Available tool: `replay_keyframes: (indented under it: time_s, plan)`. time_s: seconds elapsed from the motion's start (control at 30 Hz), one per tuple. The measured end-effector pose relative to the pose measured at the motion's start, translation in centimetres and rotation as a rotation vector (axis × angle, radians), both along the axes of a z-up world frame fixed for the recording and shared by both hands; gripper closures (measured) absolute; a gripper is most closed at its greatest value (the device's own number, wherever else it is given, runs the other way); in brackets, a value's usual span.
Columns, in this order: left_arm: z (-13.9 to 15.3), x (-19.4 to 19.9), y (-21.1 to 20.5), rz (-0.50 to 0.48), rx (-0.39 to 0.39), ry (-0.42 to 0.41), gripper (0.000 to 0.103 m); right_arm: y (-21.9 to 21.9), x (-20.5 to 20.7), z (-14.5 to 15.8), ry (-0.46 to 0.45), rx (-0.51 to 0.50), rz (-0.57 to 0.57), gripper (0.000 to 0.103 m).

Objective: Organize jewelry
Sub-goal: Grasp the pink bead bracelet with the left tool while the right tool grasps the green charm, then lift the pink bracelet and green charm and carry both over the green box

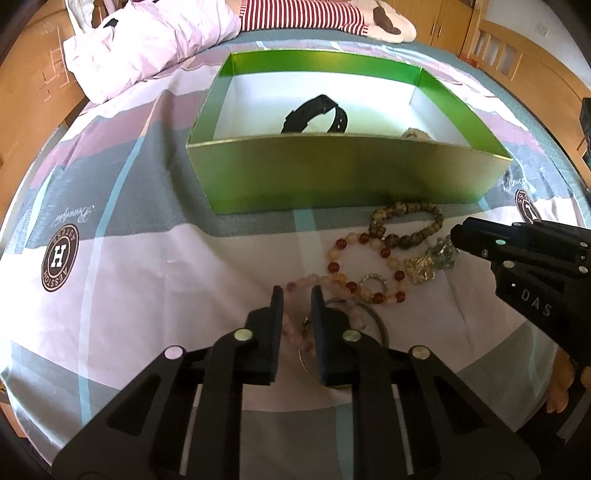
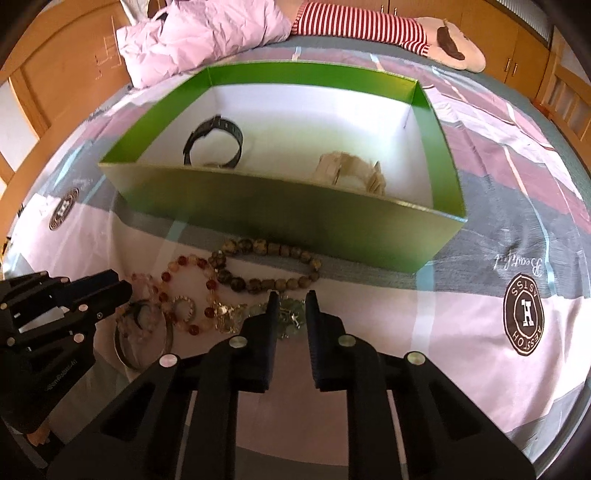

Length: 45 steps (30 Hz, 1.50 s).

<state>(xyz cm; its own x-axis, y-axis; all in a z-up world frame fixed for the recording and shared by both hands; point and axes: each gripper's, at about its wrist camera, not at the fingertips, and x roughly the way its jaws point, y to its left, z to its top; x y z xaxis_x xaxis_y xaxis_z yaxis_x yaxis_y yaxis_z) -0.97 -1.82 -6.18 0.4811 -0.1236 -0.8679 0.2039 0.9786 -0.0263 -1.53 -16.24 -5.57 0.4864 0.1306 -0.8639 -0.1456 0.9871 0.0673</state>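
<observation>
A green box (image 1: pixel 343 173) (image 2: pixel 280 218) stands on the bed and holds a black watch (image 1: pixel 317 115) (image 2: pixel 216 142) and a pale bracelet (image 2: pixel 352 173). In front of it lies a jewelry pile: a brown bead bracelet (image 1: pixel 410 221) (image 2: pixel 273 266), a red-and-amber bead bracelet (image 1: pixel 364 269) (image 2: pixel 192 291), a pink bead bracelet (image 1: pixel 325 295) (image 2: pixel 142 306), a small ring (image 1: pixel 375 284) (image 2: pixel 184 307), a metal bangle (image 2: pixel 146 343), and a gold-and-green piece (image 1: pixel 432 262) (image 2: pixel 258 314). My left gripper (image 1: pixel 297 295) is open a little, its fingers around the pink bracelet. My right gripper (image 2: pixel 291 299) is open a little over the green piece.
The bed has a pink, grey and white sheet (image 1: pixel 147 258) with round logos. A crumpled pink quilt (image 1: pixel 147 40) and a striped plush toy (image 1: pixel 314 14) lie behind the box. Wooden furniture (image 1: pixel 29 74) surrounds the bed.
</observation>
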Motion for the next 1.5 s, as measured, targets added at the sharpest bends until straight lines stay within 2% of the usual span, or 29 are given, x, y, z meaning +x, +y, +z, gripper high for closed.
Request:
replay_keyframes:
  time_s: [0.23, 0.4, 0.43, 0.47, 0.53, 0.6, 0.67, 0.87, 0.97, 1.0, 1.07, 1.17, 1.33, 1.5]
  plan:
    - [0.0, 0.0, 0.1, 0.010, -0.007, -0.002, 0.088, -0.7, 0.0, 0.7, -0.029, 0.029, -0.021, 0.087]
    - [-0.4, 0.1, -0.2, 0.006, 0.002, 0.014, 0.088, -0.9, 0.2, -0.3, 0.044, 0.045, -0.038, 0.086]
    - [-0.5, 0.1, -0.2, 0.005, 0.005, 0.017, 0.088, -0.8, 0.3, -0.5, 0.055, 0.045, -0.045, 0.079]
    - [-0.6, 0.1, -0.2, 0.005, 0.005, 0.018, 0.087, -0.9, 0.4, -0.6, 0.063, 0.049, -0.053, 0.068]
    - [-0.7, 0.3, -0.3, 0.006, 0.004, 0.022, 0.080, -1.2, 0.5, -0.6, 0.065, 0.048, -0.068, 0.057]
    - [-0.8, 0.3, -0.3, 0.009, 0.007, 0.023, 0.074, -1.3, 0.5, -0.7, 0.069, 0.040, -0.072, 0.053]
    - [-1.0, 0.4, -0.3, 0.014, 0.008, 0.030, 0.066, -1.3, 0.5, -0.8, 0.074, 0.034, -0.076, 0.043]
    - [-1.6, 0.5, -0.5, 0.006, 0.020, 0.041, 0.063, -0.5, 0.7, -1.8, 0.109, -0.003, -0.063, 0.043]
    - [-1.6, 0.5, -0.5, 0.004, 0.023, 0.039, 0.063, -0.1, 0.5, -1.9, 0.098, -0.023, -0.053, 0.043]
    - [-1.6, 0.5, -0.5, 0.005, 0.020, 0.041, 0.064, 0.1, 0.4, -1.8, 0.087, -0.031, -0.046, 0.044]
    - [-1.7, 0.6, -0.4, 0.004, 0.003, 0.048, 0.068, 0.4, 0.2, -1.8, 0.075, -0.038, -0.035, 0.061]
    - [-1.6, 0.5, -0.5, -0.006, -0.003, 0.050, 0.077, 0.7, 0.1, -1.5, 0.061, -0.043, -0.022, 0.077]
    - [-1.4, 0.4, -0.6, -0.022, -0.011, 0.048, 0.094, 0.5, 0.0, -1.2, 0.050, -0.042, -0.024, 0.089]
    - [-0.6, 1.1, 0.8, 0.015, -0.052, 0.044, 0.095, -0.1, 0.0, -0.3, 0.022, -0.021, -0.048, 0.096]
